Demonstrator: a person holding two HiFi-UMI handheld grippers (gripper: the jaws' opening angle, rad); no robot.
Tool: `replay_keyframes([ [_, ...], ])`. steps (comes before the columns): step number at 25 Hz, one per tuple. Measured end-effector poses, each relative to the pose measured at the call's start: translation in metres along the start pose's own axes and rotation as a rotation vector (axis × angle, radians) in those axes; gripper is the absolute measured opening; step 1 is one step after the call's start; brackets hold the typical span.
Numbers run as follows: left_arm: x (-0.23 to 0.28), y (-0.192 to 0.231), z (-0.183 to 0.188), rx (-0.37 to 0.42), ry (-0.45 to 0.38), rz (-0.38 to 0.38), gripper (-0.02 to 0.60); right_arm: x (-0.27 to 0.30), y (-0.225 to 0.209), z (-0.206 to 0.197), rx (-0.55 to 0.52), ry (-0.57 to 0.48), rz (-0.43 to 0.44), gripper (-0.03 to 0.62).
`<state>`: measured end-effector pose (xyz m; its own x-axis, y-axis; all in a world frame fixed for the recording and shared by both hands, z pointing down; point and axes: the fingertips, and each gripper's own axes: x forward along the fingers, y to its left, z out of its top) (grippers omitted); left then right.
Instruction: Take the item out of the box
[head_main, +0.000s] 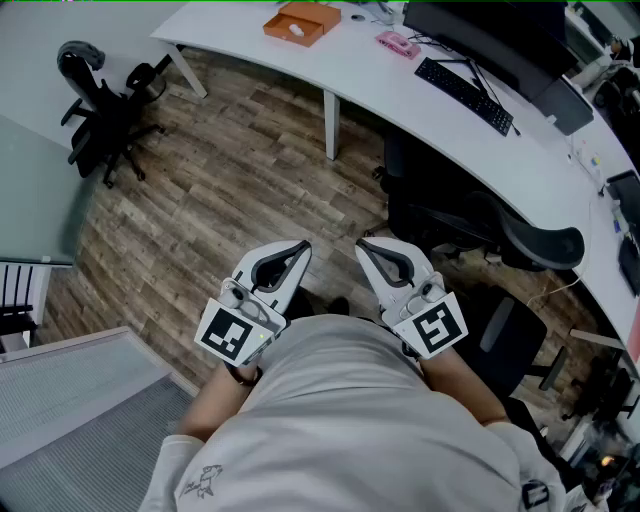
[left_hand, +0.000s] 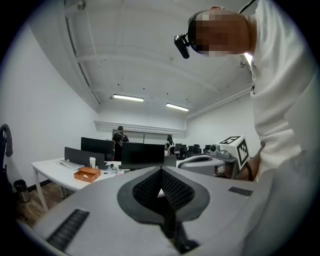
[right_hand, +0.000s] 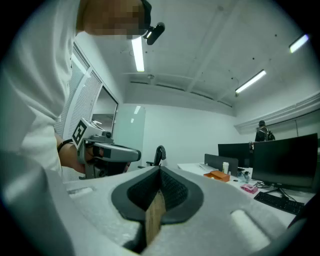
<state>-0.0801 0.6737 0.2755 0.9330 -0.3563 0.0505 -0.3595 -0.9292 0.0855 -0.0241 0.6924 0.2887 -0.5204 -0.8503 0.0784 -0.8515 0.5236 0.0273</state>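
Head view looks steeply down on a person standing on the wooden floor (head_main: 230, 190), well apart from the long white desk (head_main: 380, 85) that curves across the top of the picture. That distance suggests the task has not really begun: the work lies over there, and the person has yet to close in on it.

Both tools are tucked against the torso, side by side and pointing level, which looks like a carrying or ready posture and not a reach. The left gripper (head_main: 300, 247) has its jaws brought together at the tips with nothing between them, as its own view confirms. The right gripper (head_main: 364, 243) is likewise closed and empty; the brown sliver in the slot in its own view seems to be only floor seen through it. Keeping them closed is reasonable while nothing is within reach, but whichever one makes the pick will have to spread first.

On the far left end of the desk sits the orange box (head_main: 300, 22), open at the top and standing clear of the keyboard (head_main: 465, 95). A small pale thing lies inside it, probably the item, though too small to identify.
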Motion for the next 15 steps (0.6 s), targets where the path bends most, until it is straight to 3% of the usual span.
replay_keyframes([
  [8, -0.003, 0.056, 0.006, -0.019, -0.026, -0.023, -0.002, 0.056, -0.005, 0.003, -0.008, 0.018, 0.004, 0.002],
  [15, -0.023, 0.141, 0.021, -0.017, -0.043, -0.033, -0.002, 0.136, -0.005, 0.019, -0.004, 0.015, -0.018, 0.003],
])
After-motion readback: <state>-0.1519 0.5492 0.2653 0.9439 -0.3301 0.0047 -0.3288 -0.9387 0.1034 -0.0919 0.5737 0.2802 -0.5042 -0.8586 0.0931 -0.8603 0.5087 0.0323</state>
